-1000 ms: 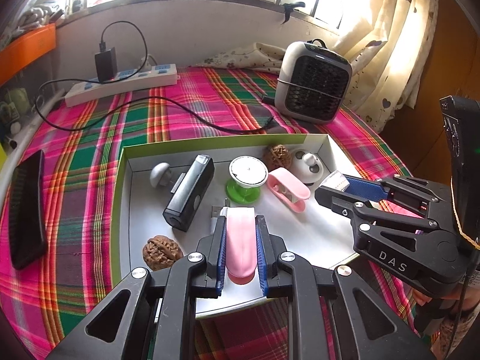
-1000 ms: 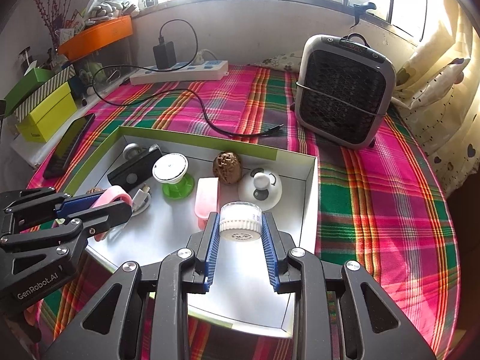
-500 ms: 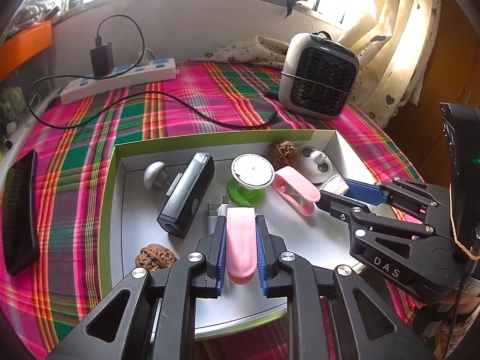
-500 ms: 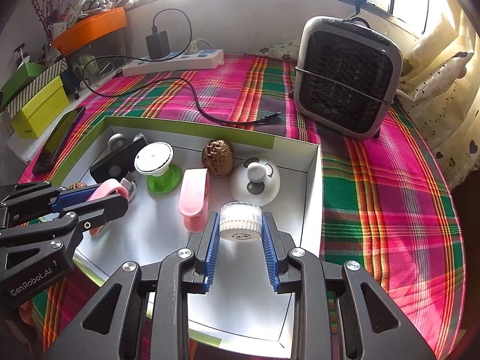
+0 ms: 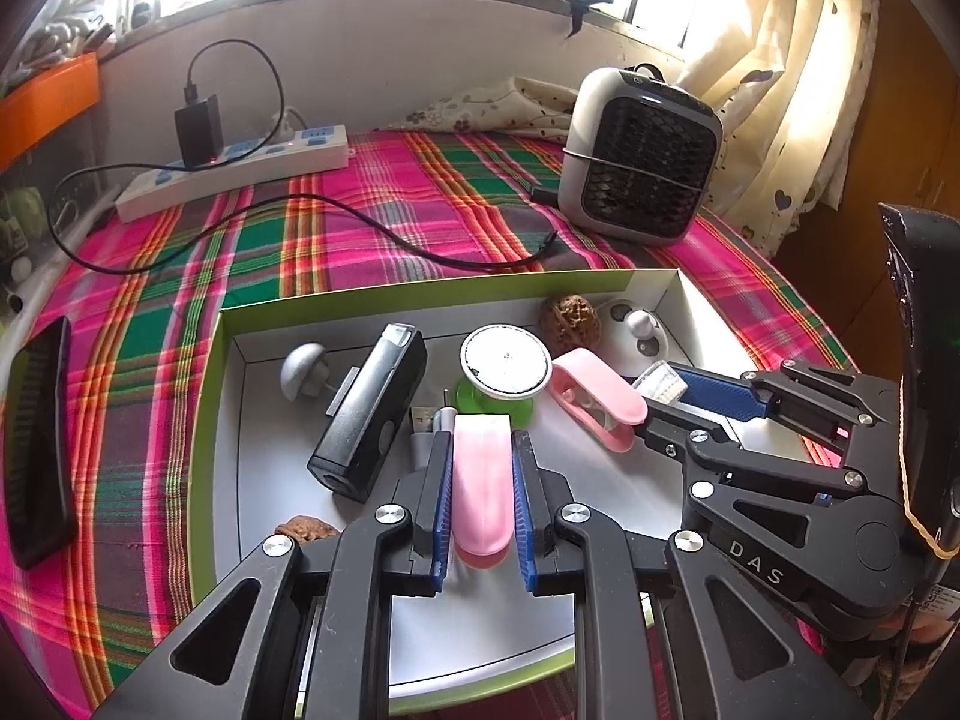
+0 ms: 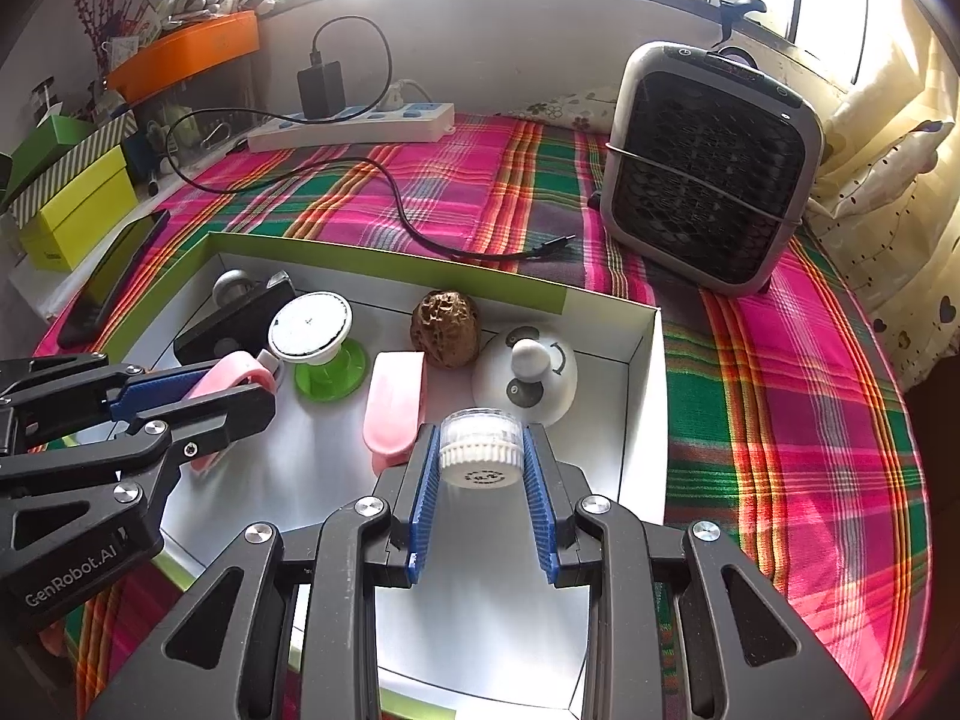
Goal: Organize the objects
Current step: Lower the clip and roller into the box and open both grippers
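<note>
A white box with a green rim [image 5: 210,420] lies on the plaid cloth. My left gripper [image 5: 480,441] is shut on a pink oblong clip [image 5: 480,480], held over the box's near side; the left gripper [image 6: 240,387] also shows in the right wrist view. My right gripper [image 6: 480,432] is shut on a small white ribbed cap [image 6: 480,447] above the box's right part [image 6: 642,420]. In the box lie a second pink clip [image 5: 594,402], a black device [image 5: 372,414], a white disc on a green base [image 5: 504,360], a walnut [image 5: 570,315] and a white dome [image 5: 639,336].
A grey knob [image 5: 300,369] and another walnut [image 5: 306,528] also sit in the box. Behind it stand a small heater [image 5: 642,168] and a power strip [image 5: 240,162] with a loose black cable [image 5: 384,228]. A phone [image 5: 36,444] lies left, near yellow-green boxes [image 6: 78,204].
Both grippers keep their holds. The views have drifted only slightly over the box; nothing in it has moved.
</note>
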